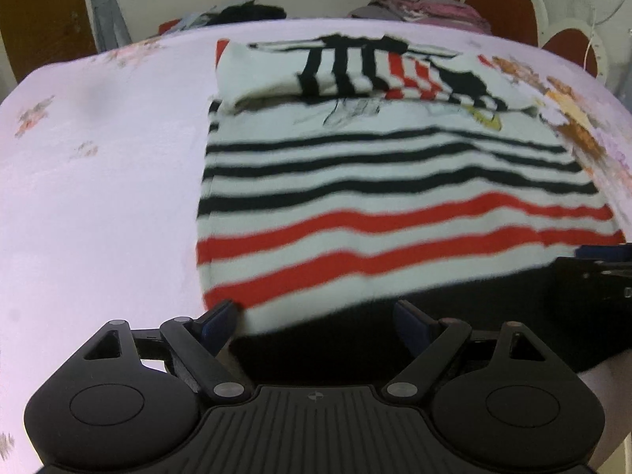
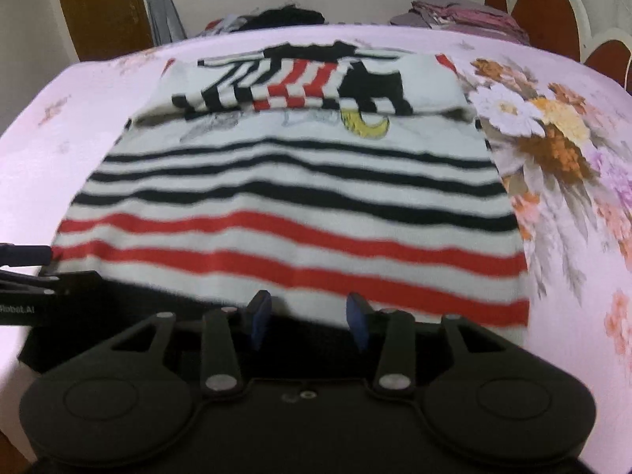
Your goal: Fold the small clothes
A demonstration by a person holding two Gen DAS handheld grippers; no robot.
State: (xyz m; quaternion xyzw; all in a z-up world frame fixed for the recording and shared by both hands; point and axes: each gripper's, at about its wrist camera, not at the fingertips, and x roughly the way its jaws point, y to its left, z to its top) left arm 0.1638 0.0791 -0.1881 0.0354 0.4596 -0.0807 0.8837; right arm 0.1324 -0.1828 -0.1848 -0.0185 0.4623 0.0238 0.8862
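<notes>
A small white sweater with black and red stripes (image 1: pixel 387 181) lies flat on the pink bed; it also shows in the right wrist view (image 2: pixel 300 205). Its sleeves are folded across the far chest part (image 2: pixel 300 83). My left gripper (image 1: pixel 316 316) is open at the sweater's near hem, by its left corner. My right gripper (image 2: pixel 308 308) is open at the near hem, toward its right side. The hem edge sits just past both sets of fingertips. The frames are blurred, so I cannot tell whether the fingers touch the cloth.
The bed has a pink sheet (image 1: pixel 98 197) with a flower print (image 2: pixel 553 150) right of the sweater. Dark clothes (image 2: pixel 284 15) and a folded pile (image 2: pixel 466 12) lie at the far edge. A headboard (image 2: pixel 545 4) stands at right. The other gripper's body shows at each view's side (image 2: pixel 31 276).
</notes>
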